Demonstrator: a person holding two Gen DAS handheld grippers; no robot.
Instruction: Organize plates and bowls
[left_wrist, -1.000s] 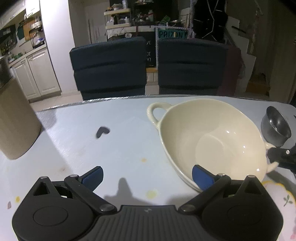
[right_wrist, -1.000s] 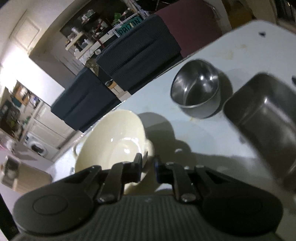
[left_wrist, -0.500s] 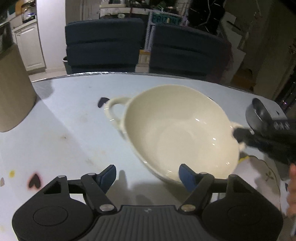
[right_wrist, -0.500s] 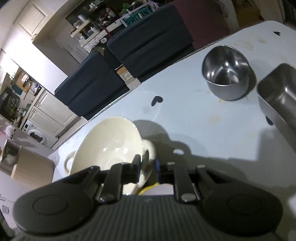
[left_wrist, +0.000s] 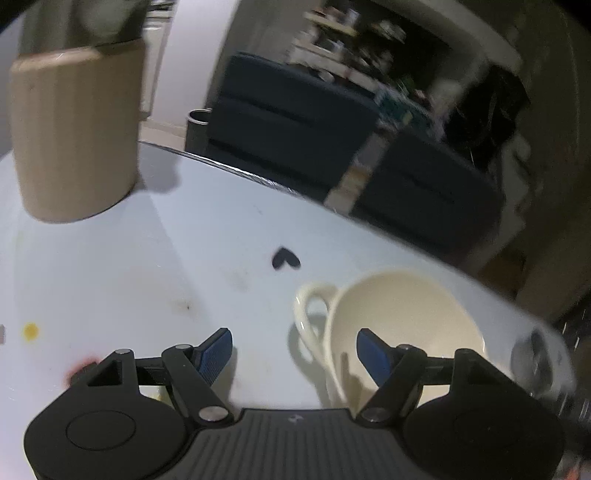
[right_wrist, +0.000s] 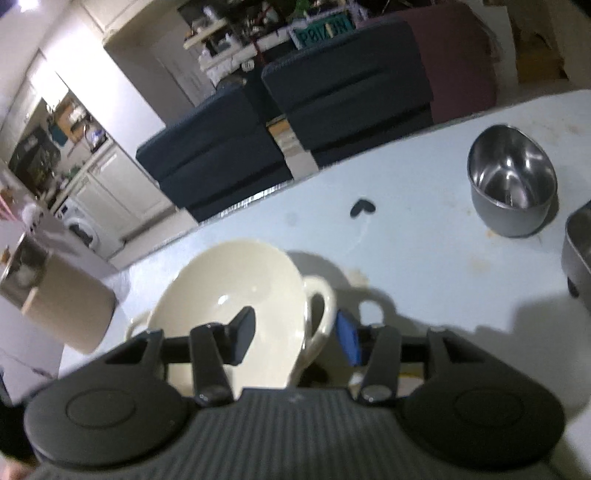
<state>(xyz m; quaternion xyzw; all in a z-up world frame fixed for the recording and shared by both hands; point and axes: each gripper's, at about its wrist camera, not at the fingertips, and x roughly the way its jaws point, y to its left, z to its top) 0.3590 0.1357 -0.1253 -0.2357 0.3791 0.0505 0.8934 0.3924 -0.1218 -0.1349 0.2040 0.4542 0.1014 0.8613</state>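
Note:
A cream two-handled bowl (left_wrist: 402, 321) sits on the pale blue table (left_wrist: 147, 266). My left gripper (left_wrist: 294, 352) is open just in front of the bowl's left handle (left_wrist: 308, 306). In the right wrist view the same bowl (right_wrist: 229, 291) lies close below. My right gripper (right_wrist: 295, 334) is open, its fingers on either side of the bowl's right handle (right_wrist: 319, 295) without gripping it. A steel bowl (right_wrist: 511, 184) stands at the right, and a steel tray edge (right_wrist: 578, 243) shows at the far right.
A tan cylindrical container (left_wrist: 74, 136) stands at the table's left, also in the right wrist view (right_wrist: 62, 299). A dark heart mark (left_wrist: 285, 258) is on the table. Two dark blue chairs (right_wrist: 295, 110) stand beyond the far edge.
My right gripper has opened off the bowl's right handle, and the bowl rests on the table. My left gripper swung left and back, so the bowl now sits lower right in its view.

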